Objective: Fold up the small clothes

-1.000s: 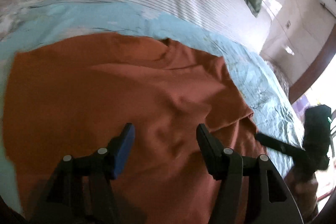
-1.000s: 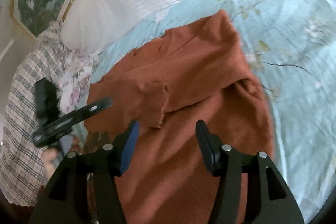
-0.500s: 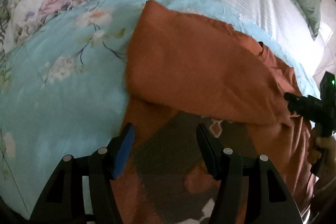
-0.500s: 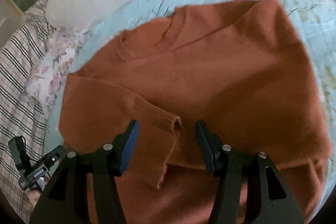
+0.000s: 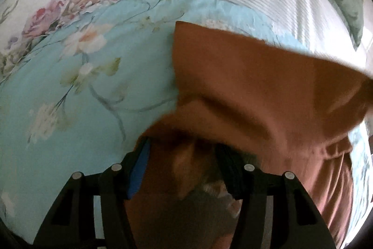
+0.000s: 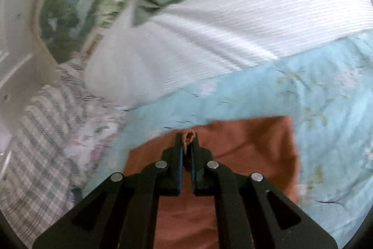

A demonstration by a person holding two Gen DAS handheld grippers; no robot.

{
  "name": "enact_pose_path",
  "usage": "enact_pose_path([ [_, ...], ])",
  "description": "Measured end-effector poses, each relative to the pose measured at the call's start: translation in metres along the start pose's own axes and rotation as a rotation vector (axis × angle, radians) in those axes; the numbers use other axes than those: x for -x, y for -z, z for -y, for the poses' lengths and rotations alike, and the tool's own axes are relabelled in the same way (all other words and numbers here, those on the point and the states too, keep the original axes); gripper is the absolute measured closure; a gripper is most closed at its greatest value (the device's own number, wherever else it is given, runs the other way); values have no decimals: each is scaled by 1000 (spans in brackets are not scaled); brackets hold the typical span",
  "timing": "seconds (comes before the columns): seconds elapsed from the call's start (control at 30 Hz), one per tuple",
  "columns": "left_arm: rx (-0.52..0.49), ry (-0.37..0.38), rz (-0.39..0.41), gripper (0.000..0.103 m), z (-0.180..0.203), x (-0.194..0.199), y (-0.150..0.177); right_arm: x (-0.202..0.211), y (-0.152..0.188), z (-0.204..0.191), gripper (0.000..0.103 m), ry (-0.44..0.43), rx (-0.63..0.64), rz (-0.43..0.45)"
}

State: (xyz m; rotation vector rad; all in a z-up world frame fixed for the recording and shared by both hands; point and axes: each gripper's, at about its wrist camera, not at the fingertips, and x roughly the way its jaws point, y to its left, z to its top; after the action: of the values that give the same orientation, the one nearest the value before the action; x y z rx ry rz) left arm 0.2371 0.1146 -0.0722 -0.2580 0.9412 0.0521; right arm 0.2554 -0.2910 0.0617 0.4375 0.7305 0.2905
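Floral sheet (image 5: 70,109), striped white bedding (image 6: 244,34)

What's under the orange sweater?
The orange sweater lies on a light blue flowery bedspread, which shows all around it. Something grey and white peeks out near the left claw. Whatever else it covers is hidden.

No readable text, label or number shows in either view

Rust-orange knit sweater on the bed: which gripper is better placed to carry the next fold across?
Right. The right gripper is shut on a bunched edge of the rust-orange knit sweater. The left gripper stands open, fabric between its pads but not pinched.
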Motion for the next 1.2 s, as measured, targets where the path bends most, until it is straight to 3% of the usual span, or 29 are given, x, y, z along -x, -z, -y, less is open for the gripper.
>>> enact_pose_path([
  [0.2,65,-114,34,55,-16,-5,-13,-30,34,37,97,66,-75,-98],
  [0.4,204,-55,68,62,-55,4,-2,-36,31,23,97,43,-42,-97],
  [0.5,200,-61,74,62,-54,5,-2,-51,38,29,95,189,-6,-144],
  [0.57,208,-53,72,62,-55,3,-3,-67,48,47,92,259,-51,-241],
  [0.67,222,-23,87,62,-60,5,1,-56,52,42,90,309,-52,-209],
  [0.73,218,-18,100,60,-60,6,6,-47,48,23,90,277,-16,-162],
  [0.8,215,-17,111,60,-60,7,11,-48,40,-7,80,183,36,-140],
  [0.87,231,-2,126,60,-62,10,14,-67,35,-35,39,77,78,-190],
  [0.9,241,6,129,60,-64,11,16,-83,34,-51,34,18,106,-229],
  [0.97,263,31,137,60,-68,11,19,-128,35,-88,34,-112,168,-325],
  [1.1,286,65,145,61,-73,10,20,-219,43,-153,34,-258,278,-465],
  [1.2,269,55,149,61,-71,8,20,-283,46,-186,34,-284,326,-536],
])
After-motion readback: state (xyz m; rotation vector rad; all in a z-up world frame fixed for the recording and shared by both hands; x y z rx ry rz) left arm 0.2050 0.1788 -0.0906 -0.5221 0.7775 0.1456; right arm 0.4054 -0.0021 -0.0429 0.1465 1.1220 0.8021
